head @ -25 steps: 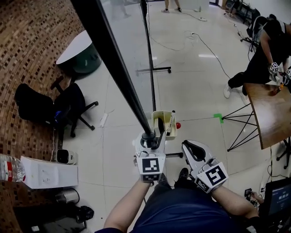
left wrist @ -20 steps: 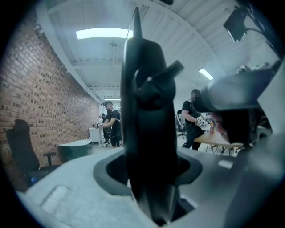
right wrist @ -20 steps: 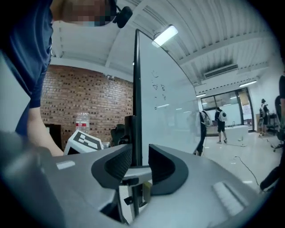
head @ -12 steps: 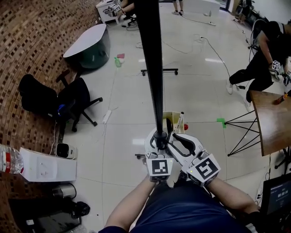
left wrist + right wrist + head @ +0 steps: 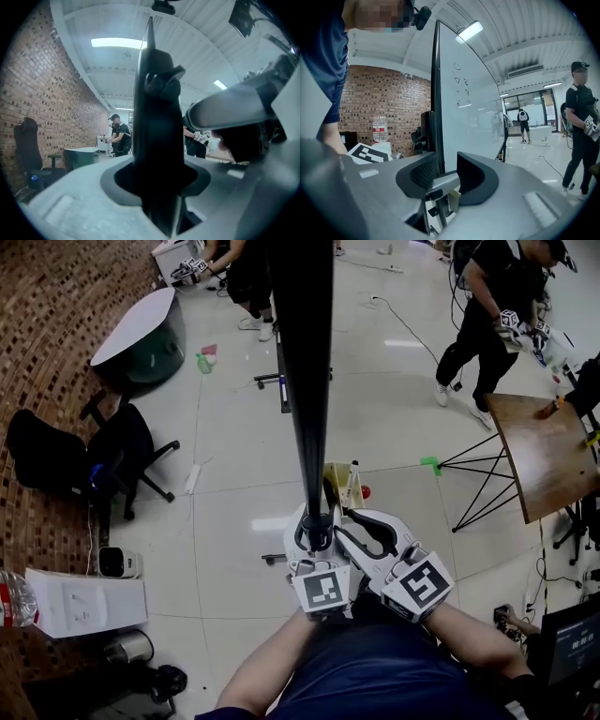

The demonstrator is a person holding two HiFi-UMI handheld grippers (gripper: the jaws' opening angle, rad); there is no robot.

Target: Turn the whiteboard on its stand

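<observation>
Since a second ago our right gripper (image 5: pixel 349 521) has crossed over to sit just beside the left gripper (image 5: pixel 315 536). The black edge of the whiteboard (image 5: pixel 307 352), then slanting toward eleven o'clock, now runs straight to twelve. Nearest us, the left jaws are closing round the board's frame post, which stands between them. The right jaws stand apart, straddling the board's lower edge without clamping it. We judge the turn under way: the board shows edge-on, and swinging it on to its other face and letting go remain. Just past the grippers at twelve o'clock the pen tray (image 5: pixel 337 470) holds a marker (image 5: pixel 352 486) and something dark, with a small red thing (image 5: pixel 366 492) just beside it at one o'clock. Farther off at twelve is the foot of the stand (image 5: pixel 281 379).
</observation>
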